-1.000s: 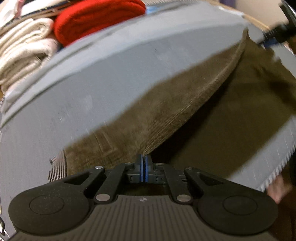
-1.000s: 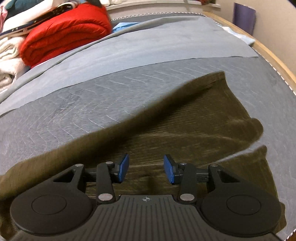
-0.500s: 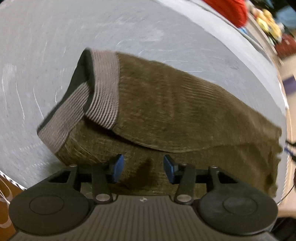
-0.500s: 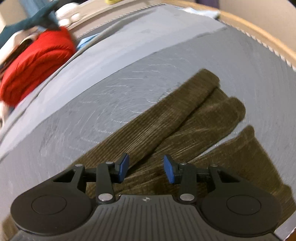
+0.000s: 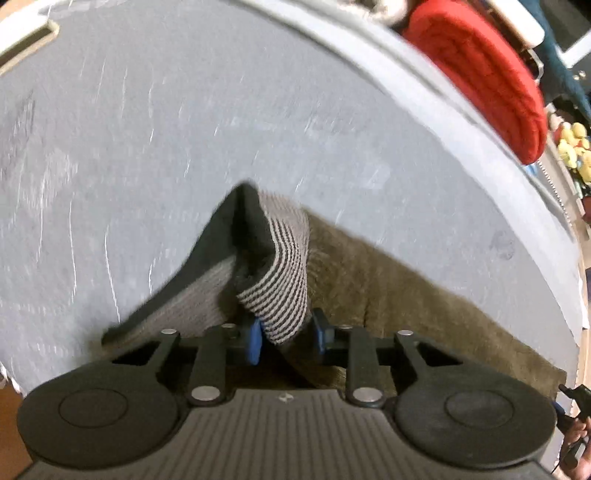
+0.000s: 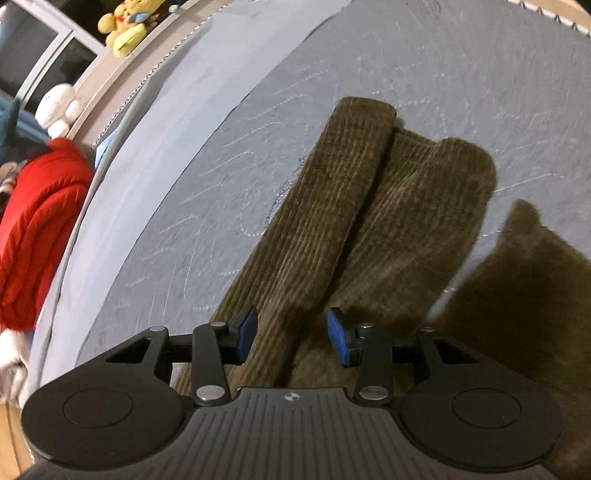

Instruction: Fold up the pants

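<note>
In your left wrist view, the left gripper (image 5: 284, 338) sits at the lower middle of the frame with its blue fingers (image 5: 254, 341) closing around the striped grey waistband (image 5: 284, 284) of the olive corduroy pants (image 5: 424, 314); the band stands up between them, and you cannot tell whether the pads press on it yet. The pants run from there toward the lower right, lying on the grey quilted cover (image 5: 184, 129) that fills most of the frame. A red folded blanket (image 5: 491, 77) lies at the upper right, with yellow plush toys (image 5: 572, 144) at the right edge. In your right wrist view, the right gripper (image 6: 291, 338) hovers with its fingers (image 6: 245, 330) about half open and holding nothing, right over the pants (image 6: 351, 229), whose two legs stretch side by side toward the upper middle, a further fold (image 6: 528, 295) at the right. The red blanket (image 6: 40, 229) is at the left edge, a yellow plush toy (image 6: 127, 26) and a white plush toy (image 6: 59, 107) at the upper left.
</note>
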Demonstrator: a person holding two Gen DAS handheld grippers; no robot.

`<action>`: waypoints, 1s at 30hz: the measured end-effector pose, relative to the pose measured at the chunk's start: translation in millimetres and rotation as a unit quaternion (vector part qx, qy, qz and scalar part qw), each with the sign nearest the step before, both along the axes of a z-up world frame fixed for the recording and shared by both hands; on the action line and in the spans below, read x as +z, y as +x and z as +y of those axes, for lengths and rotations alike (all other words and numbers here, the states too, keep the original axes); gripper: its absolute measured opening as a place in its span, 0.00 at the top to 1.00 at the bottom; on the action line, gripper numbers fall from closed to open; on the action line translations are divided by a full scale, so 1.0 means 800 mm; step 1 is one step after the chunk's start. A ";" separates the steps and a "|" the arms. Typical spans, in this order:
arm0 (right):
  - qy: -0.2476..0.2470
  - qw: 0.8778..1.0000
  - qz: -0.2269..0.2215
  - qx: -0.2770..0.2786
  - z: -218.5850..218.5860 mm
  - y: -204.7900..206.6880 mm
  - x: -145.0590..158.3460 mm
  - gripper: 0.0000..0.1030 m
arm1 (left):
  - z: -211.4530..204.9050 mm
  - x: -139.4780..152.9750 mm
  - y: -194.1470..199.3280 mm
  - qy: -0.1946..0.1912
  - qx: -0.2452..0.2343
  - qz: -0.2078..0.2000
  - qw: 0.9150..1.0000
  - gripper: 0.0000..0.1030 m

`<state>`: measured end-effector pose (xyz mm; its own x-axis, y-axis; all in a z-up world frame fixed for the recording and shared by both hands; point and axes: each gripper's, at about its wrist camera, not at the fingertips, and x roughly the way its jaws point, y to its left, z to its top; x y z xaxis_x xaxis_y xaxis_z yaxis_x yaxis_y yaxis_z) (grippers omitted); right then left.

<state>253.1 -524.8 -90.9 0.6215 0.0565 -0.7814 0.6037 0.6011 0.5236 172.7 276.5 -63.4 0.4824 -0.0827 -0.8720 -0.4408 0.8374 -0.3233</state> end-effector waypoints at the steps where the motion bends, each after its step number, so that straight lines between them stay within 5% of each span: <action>1: 0.002 1.000 -0.001 -0.002 -0.002 0.006 -0.007 0.57 | -0.001 0.004 0.000 0.005 -0.003 -0.007 1.000 0.71; 8: 0.001 1.000 -0.003 -0.013 -0.006 0.033 -0.038 0.58 | 0.006 -0.013 0.010 -0.038 0.007 0.016 0.999 0.62; 9: -0.005 1.000 -0.006 -0.013 -0.005 0.036 -0.038 0.63 | 0.006 -0.013 0.012 -0.028 0.004 0.018 0.999 0.63; 11: -0.022 1.000 -0.008 -0.013 -0.006 0.037 -0.035 0.89 | 0.004 -0.007 0.015 -0.008 -0.003 0.014 1.000 0.70; 17: -0.030 0.997 -0.067 -0.016 -0.008 0.011 0.020 0.96 | 0.003 0.027 0.012 0.017 -0.014 -0.028 0.999 0.76; 24: -0.070 0.990 -0.121 0.025 0.011 -0.100 0.108 0.97 | 0.017 0.054 -0.020 0.040 -0.018 -0.071 0.997 0.77; 30: -0.079 0.993 -0.060 0.063 0.010 -0.231 0.103 0.97 | 0.033 0.055 -0.049 0.057 -0.012 -0.054 0.997 0.78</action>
<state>68.2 -516.8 -8.4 0.7057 0.0220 -0.7081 0.4578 0.7487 0.4794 133.3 303.3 -19.1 0.5725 0.0015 -0.8199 -0.3884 0.8812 -0.2696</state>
